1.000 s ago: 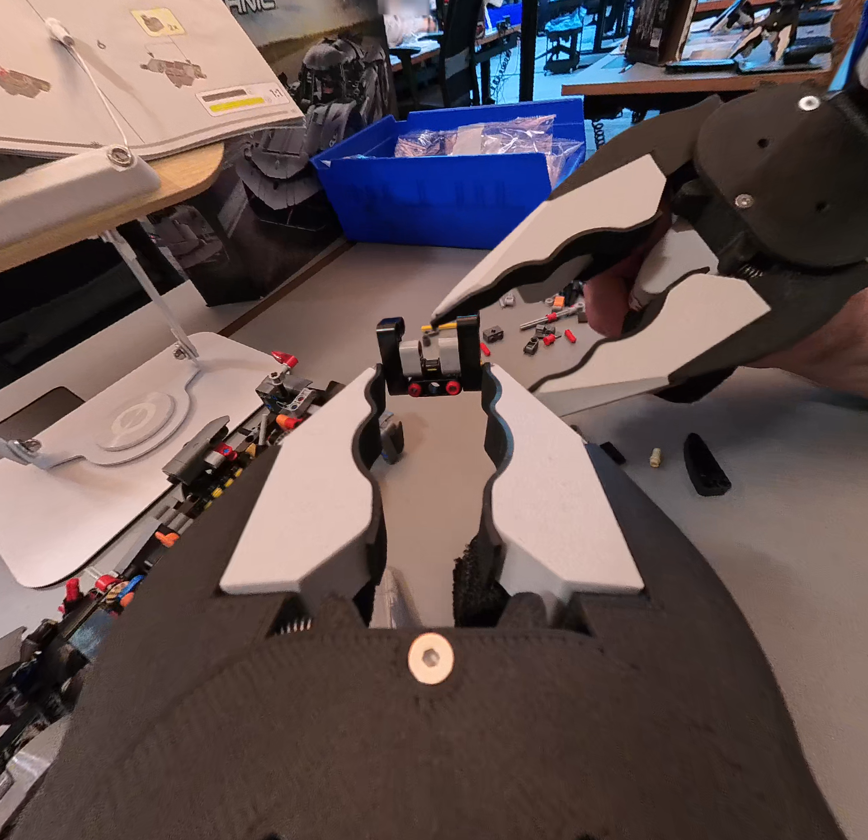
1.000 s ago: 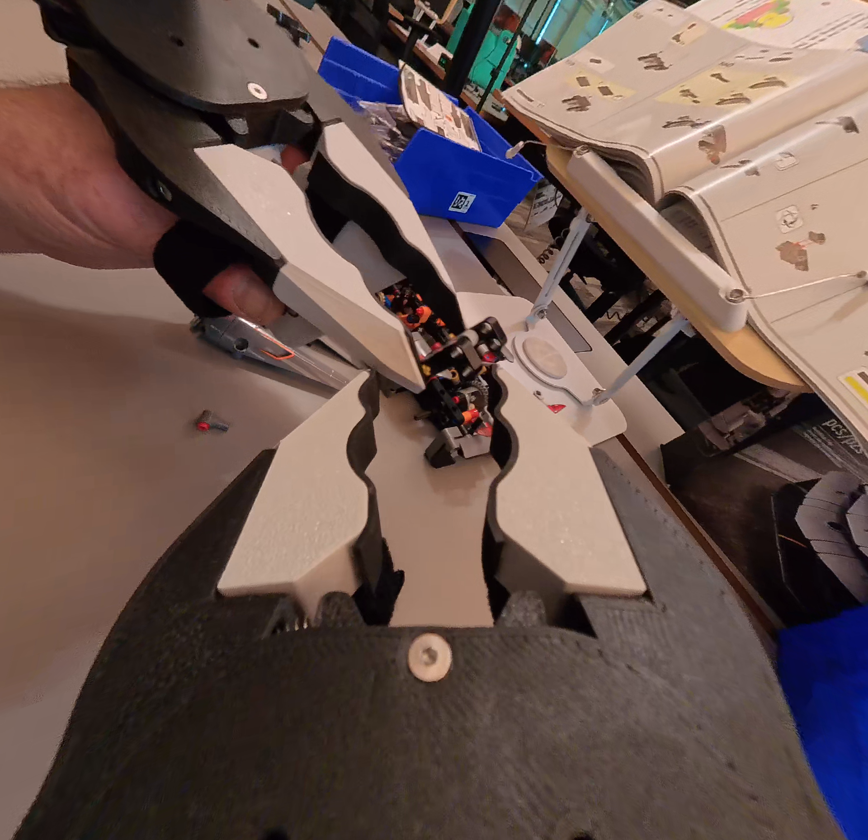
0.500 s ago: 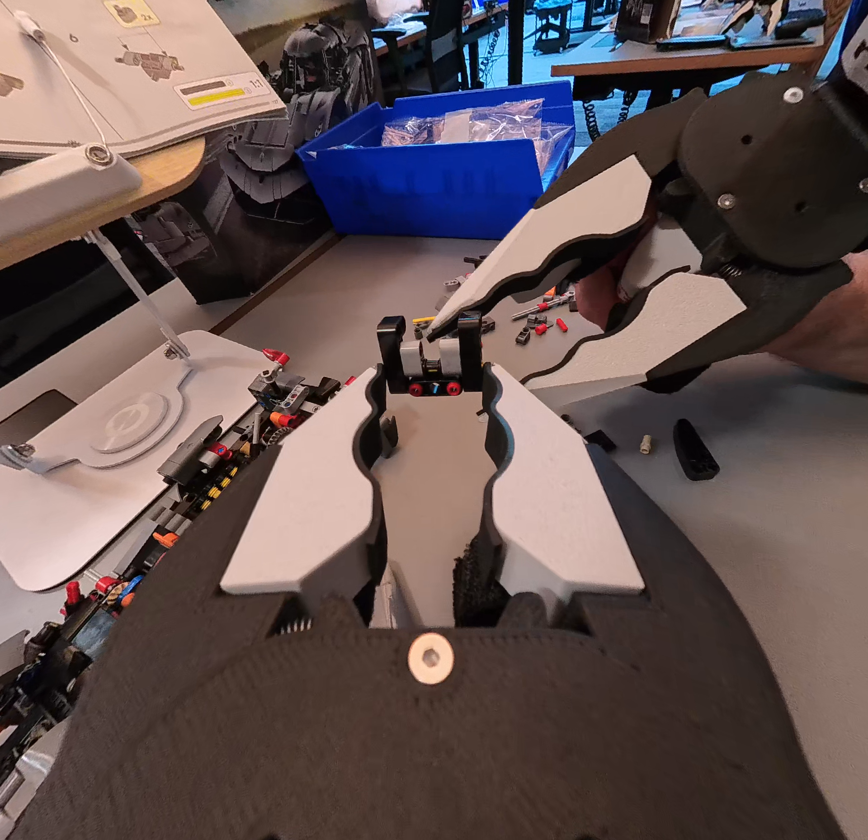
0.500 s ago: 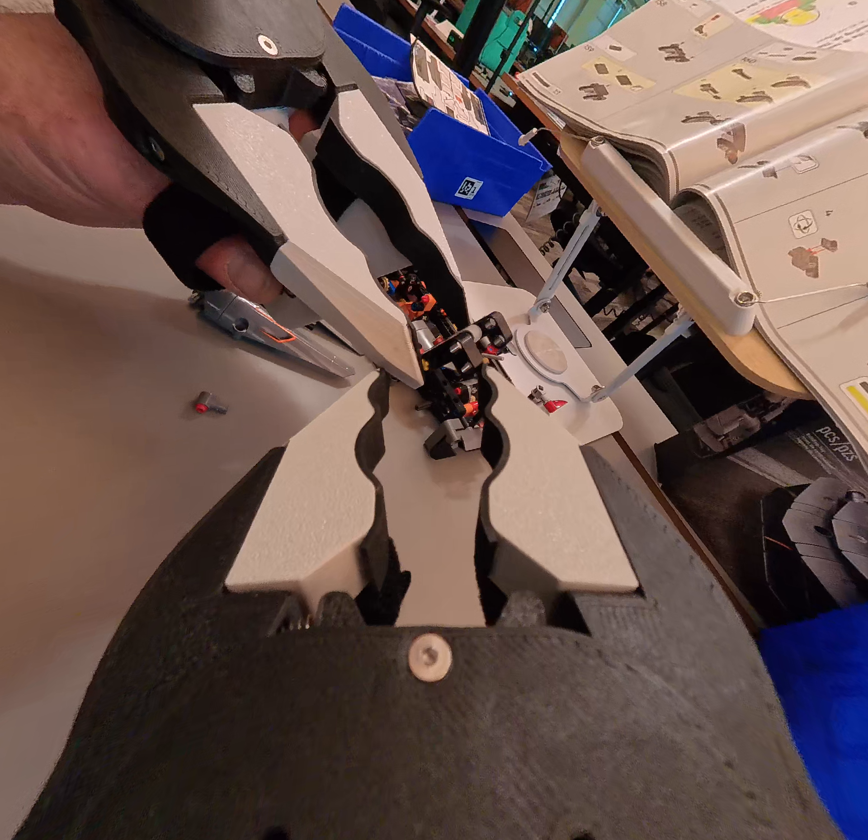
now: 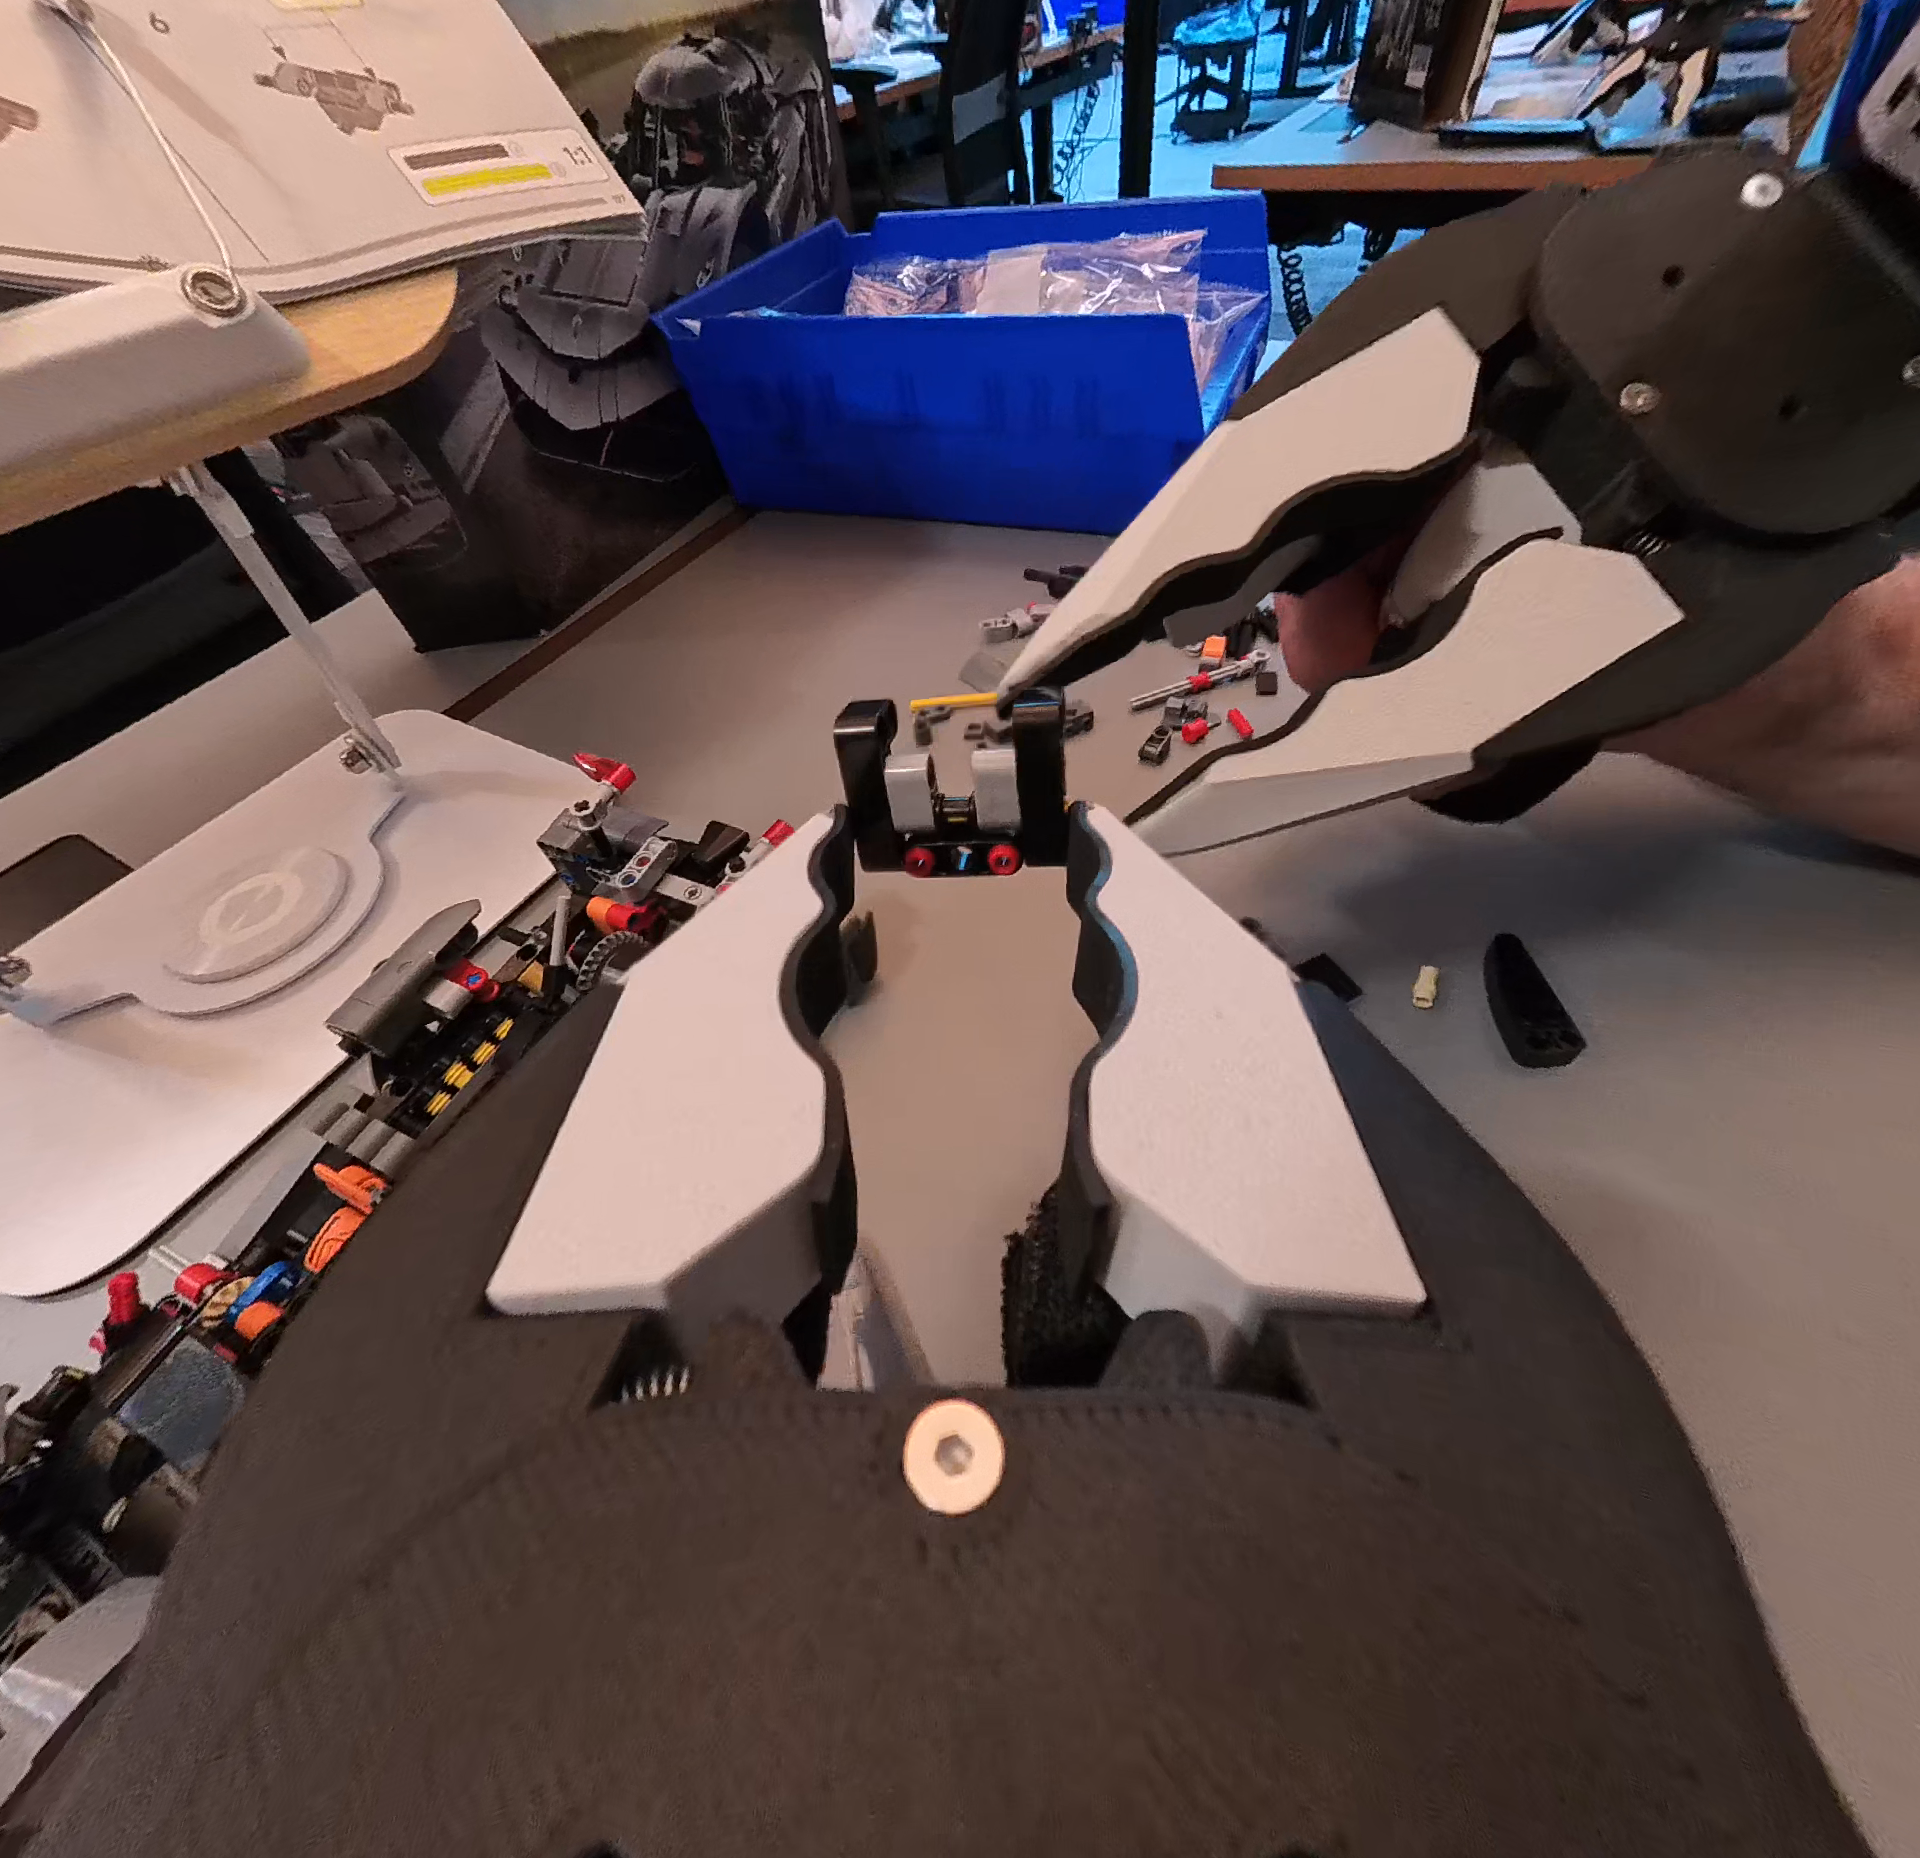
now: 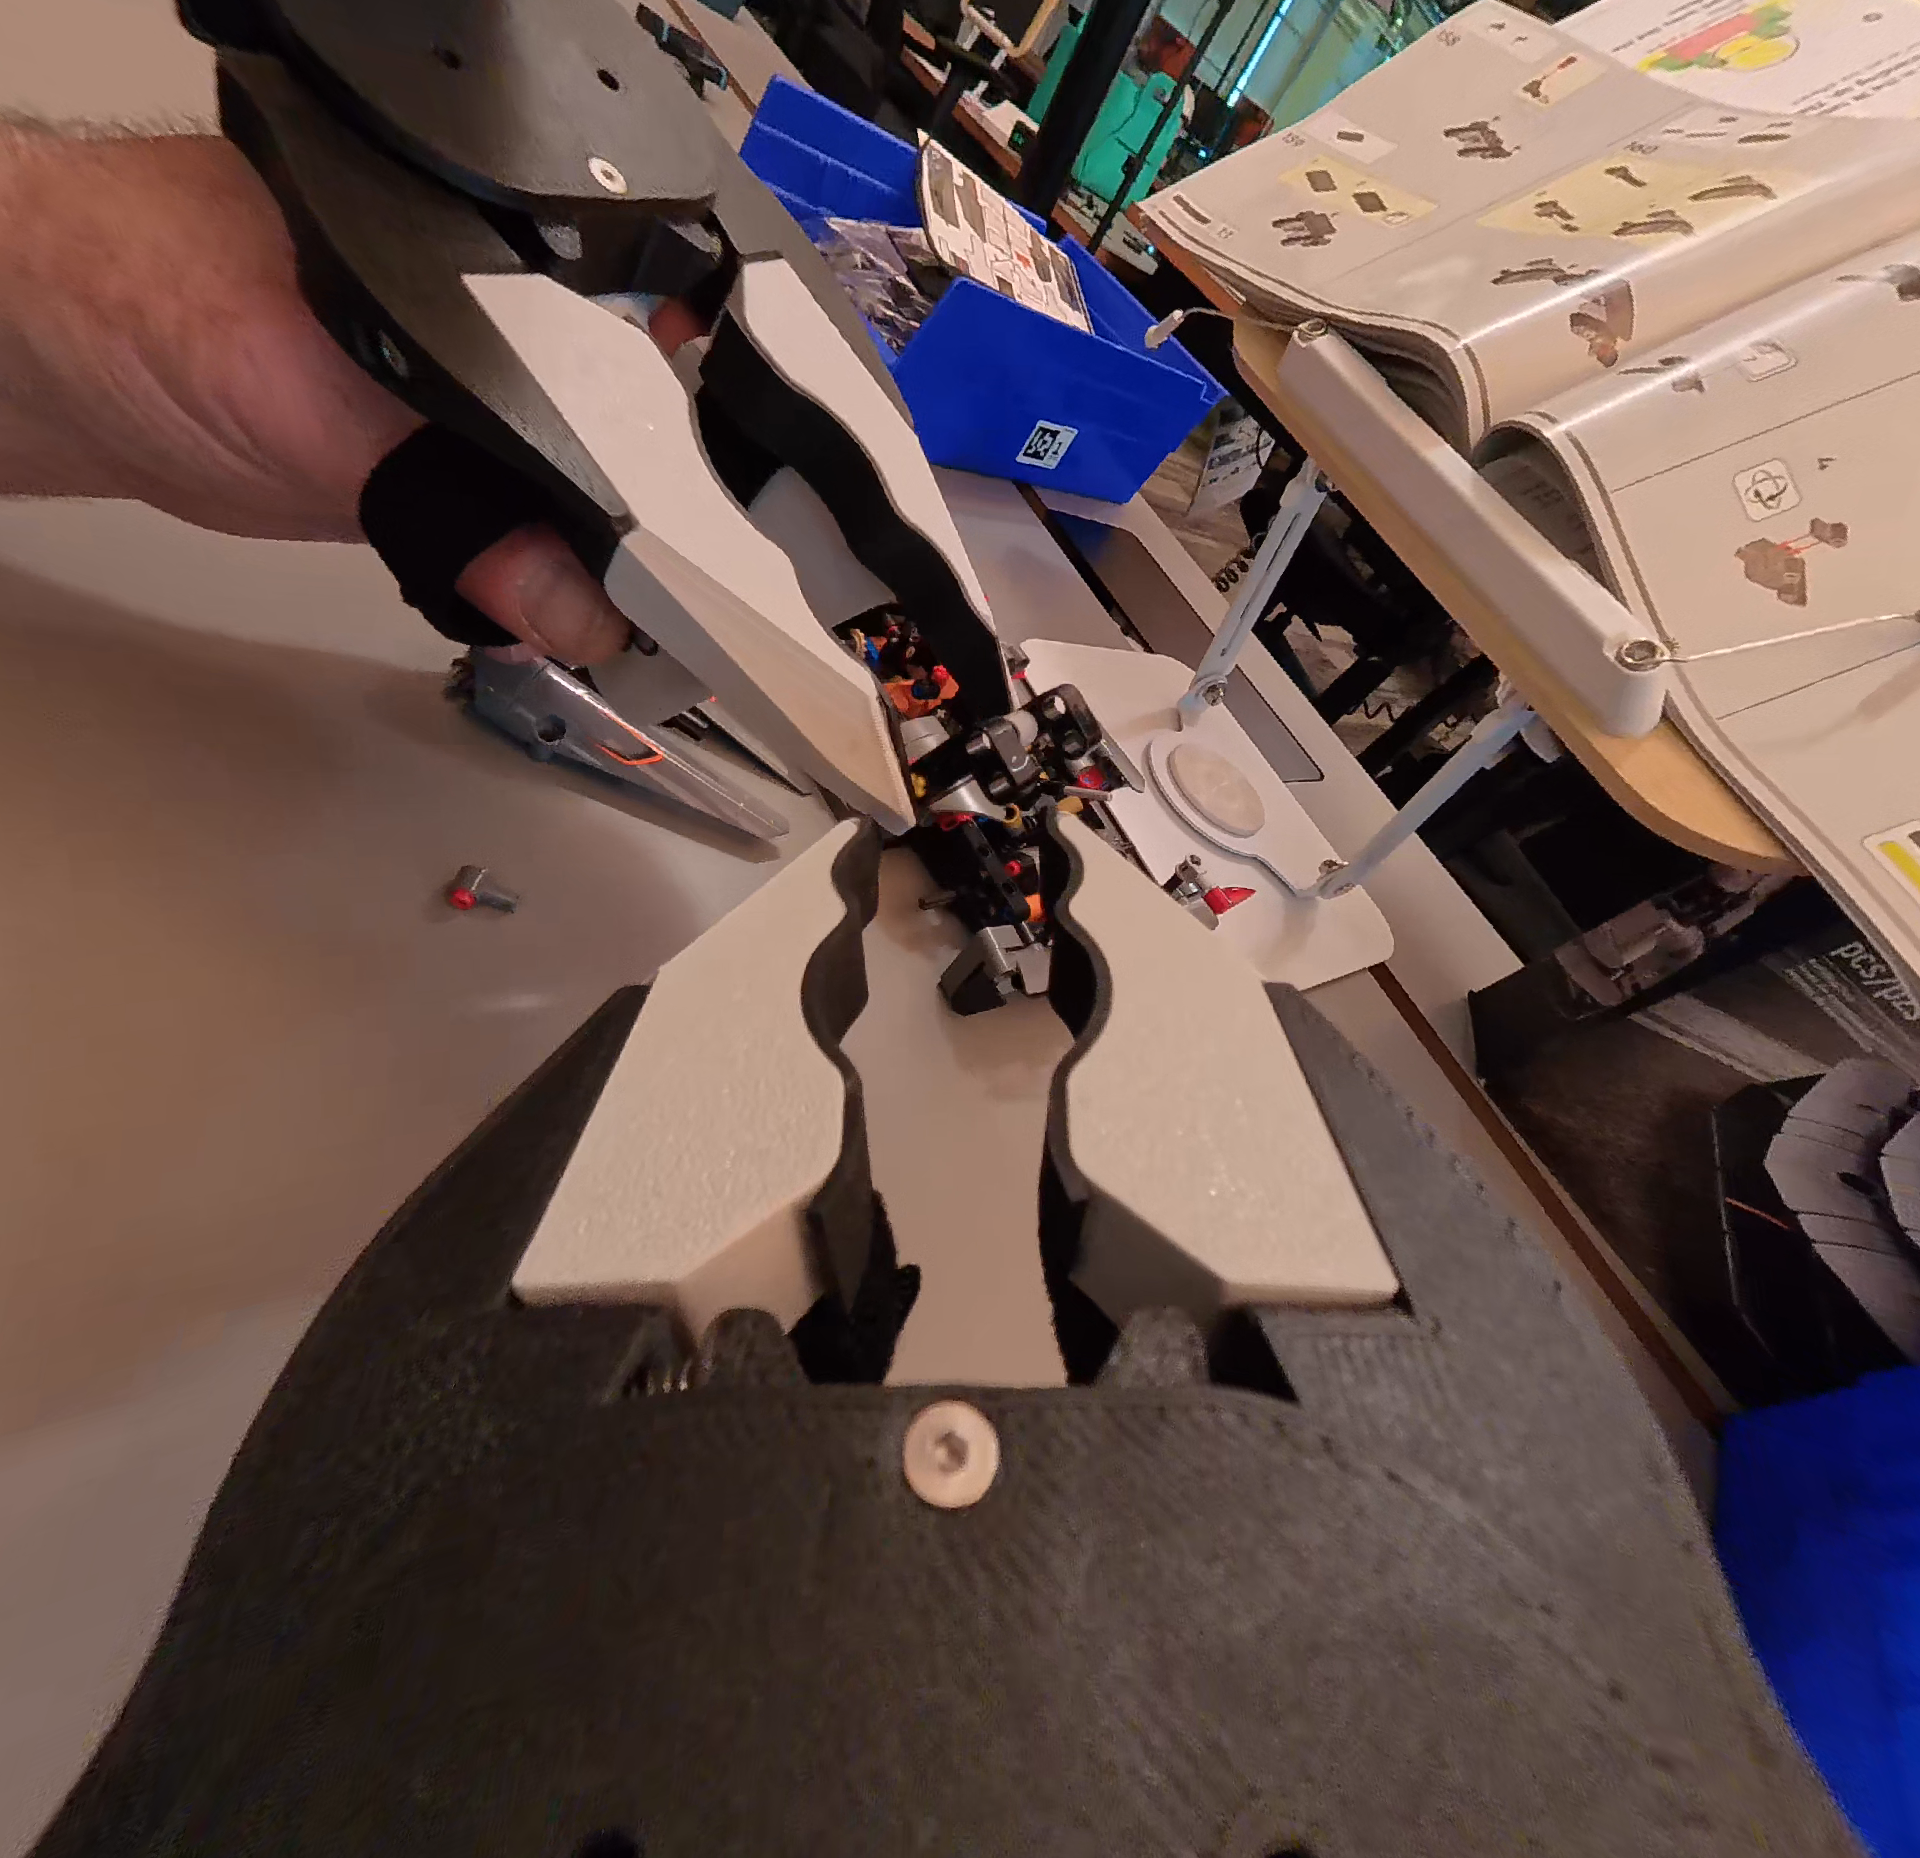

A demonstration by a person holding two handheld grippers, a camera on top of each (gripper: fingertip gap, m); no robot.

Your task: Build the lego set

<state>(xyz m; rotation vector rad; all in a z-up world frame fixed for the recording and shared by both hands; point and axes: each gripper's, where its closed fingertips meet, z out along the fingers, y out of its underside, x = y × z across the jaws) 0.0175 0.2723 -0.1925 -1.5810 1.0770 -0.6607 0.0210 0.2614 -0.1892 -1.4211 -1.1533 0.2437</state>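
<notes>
Black lego piece (image 5: 954,806) is gripped between left gripper (image 5: 951,842) fingertips, above the grey table (image 5: 1714,1133) | right gripper (image 6: 961,842) is held open, 1 fingertip touching the piece's top

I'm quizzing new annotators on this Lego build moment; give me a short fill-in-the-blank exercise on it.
1. The left gripper is shut on a small ____ Lego assembly.
2. The plastic bags of parts lie in a ____ bin.
3. The right gripper has its jaws ____.
4. The instruction booklet lies ____ on its stand.

Missing words: black; blue; open; open
</notes>
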